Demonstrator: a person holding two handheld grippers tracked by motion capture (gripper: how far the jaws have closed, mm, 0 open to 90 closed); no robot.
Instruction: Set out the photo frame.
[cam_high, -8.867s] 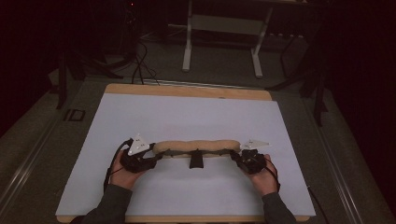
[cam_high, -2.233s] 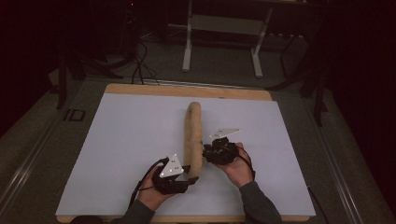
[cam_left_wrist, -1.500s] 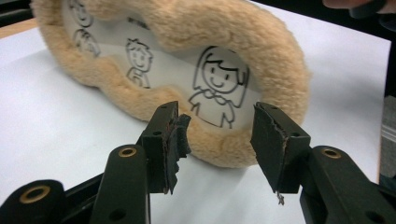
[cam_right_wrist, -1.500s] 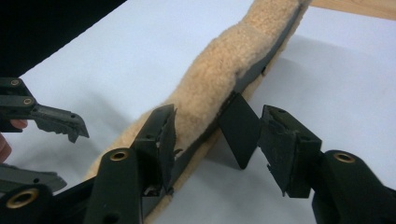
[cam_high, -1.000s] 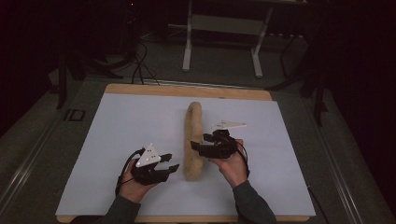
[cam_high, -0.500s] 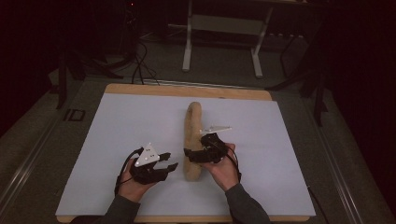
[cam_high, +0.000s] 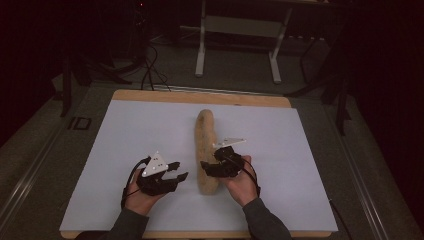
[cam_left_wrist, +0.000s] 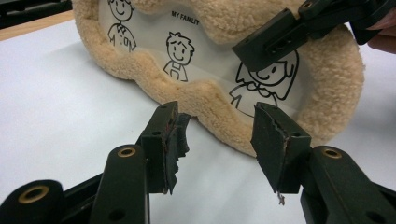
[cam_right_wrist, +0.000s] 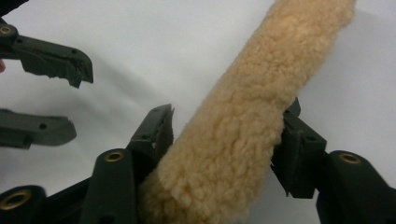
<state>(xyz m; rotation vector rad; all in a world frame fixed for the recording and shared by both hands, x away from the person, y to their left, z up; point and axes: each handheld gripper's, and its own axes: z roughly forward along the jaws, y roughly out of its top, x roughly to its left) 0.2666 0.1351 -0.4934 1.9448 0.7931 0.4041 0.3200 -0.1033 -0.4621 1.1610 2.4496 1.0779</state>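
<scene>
While the right gripper (cam_high: 209, 168) has just been closing its jaws around the fleecy tan plush frame (cam_high: 205, 145) mid-table, we see our left gripper (cam_high: 176, 171) gaping empty just left. Clear window reads "MY FAMILY" over cartoon faces.

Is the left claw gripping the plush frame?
No: the left claw is open, its jaws short of the plush frame, nothing between them.
</scene>
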